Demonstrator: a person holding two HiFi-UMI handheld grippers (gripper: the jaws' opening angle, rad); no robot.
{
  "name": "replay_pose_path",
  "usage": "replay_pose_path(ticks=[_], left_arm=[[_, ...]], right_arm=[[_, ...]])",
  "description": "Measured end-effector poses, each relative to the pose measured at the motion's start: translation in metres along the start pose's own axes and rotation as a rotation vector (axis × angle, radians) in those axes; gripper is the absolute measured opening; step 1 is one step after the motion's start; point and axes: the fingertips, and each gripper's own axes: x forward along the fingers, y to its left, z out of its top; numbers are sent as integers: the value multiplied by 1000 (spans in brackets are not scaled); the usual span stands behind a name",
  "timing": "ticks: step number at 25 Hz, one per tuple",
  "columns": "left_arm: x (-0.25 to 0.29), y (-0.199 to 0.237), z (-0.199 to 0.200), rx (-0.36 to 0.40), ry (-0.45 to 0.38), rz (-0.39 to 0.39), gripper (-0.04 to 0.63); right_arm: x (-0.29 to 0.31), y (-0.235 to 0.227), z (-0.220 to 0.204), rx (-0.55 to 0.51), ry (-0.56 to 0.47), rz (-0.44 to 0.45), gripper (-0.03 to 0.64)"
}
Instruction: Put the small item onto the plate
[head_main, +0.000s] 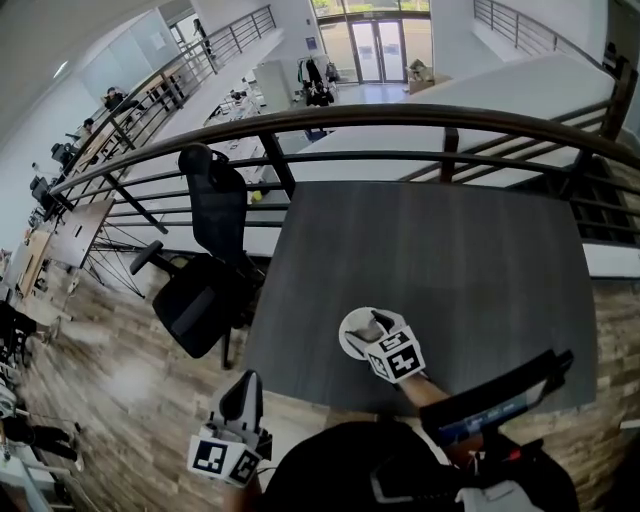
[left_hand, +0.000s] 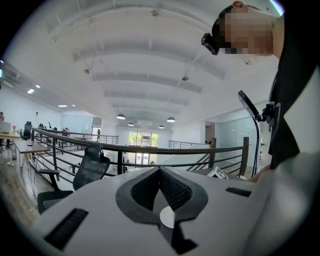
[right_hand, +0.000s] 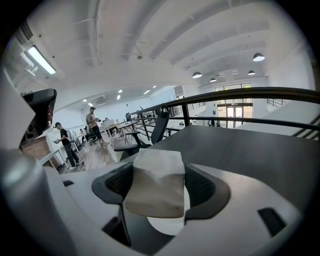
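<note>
— Two hand-held grippers: what has each got?
— The right hand-held gripper (head_main: 378, 328) stands wide, its jaws clamped on either side of the small item (right_hand: 155, 182), a pale, blocky lump that fills the gap between them.
— And the plate?
— The white plate (head_main: 349, 338) lies directly beneath that gripper's jaws on the dark bench (head_main: 450, 250). Whether the item touches it I cannot tell.
— The other one?
— The left hand-held gripper (head_main: 245, 390) has its jaws closed together on nothing. It is held off the bench's near edge, with an office chair (head_main: 205, 275) beyond its tips.
</note>
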Motion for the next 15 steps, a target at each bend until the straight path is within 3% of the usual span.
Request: replay_pose_path(ticks=[15], left_arm=[[-21,-1,4,-10,32,128,3]], right_arm=[[36,-19,-65,-7,177,15,325]])
